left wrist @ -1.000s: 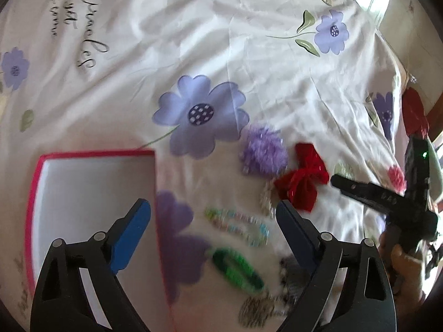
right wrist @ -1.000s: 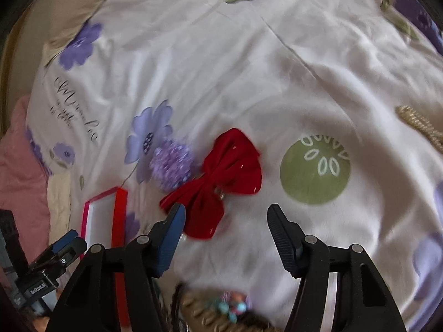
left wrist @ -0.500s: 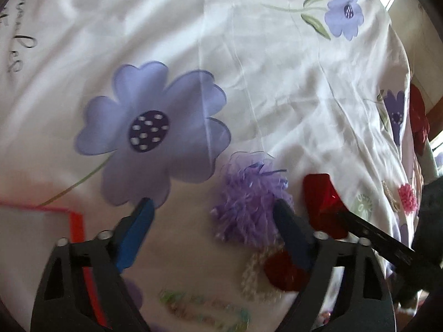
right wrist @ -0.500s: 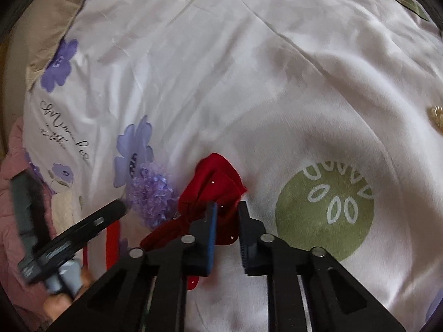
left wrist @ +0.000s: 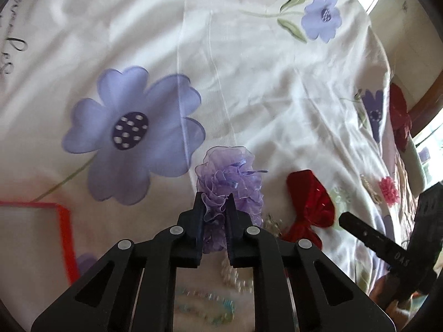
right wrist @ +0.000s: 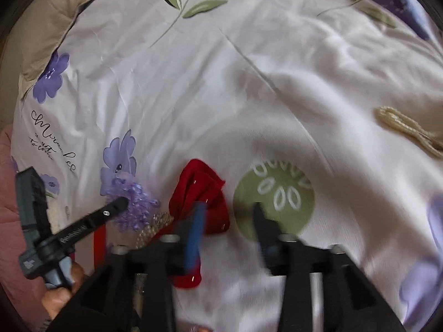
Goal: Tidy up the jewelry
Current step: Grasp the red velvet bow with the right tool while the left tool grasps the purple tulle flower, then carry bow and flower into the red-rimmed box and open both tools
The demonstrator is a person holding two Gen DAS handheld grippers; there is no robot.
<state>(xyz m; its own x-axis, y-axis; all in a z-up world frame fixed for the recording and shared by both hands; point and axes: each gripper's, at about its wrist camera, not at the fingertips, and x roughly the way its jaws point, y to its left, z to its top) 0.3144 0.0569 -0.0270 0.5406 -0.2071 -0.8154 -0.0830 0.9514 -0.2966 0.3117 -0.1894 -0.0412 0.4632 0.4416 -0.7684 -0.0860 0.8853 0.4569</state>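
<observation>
My left gripper is shut on a frilly purple hair scrunchie that lies on the flowered bedsheet; it also shows in the right wrist view. A red velvet bow lies just right of it, and in the right wrist view the bow sits under and ahead of my right gripper, which is open with its left finger over the bow. A pearl strand and a pastel bead bracelet lie below the scrunchie.
A red-rimmed white tray lies at the lower left. A gold braided piece lies at the right of the sheet. A pink pompom and another red item lie at the far right edge. A beige pillow is at the upper left.
My left gripper moved forward to the purple scrunchie and shut on it. My right gripper shut over the red bow half a second ago and has now opened again, blurred with motion.
</observation>
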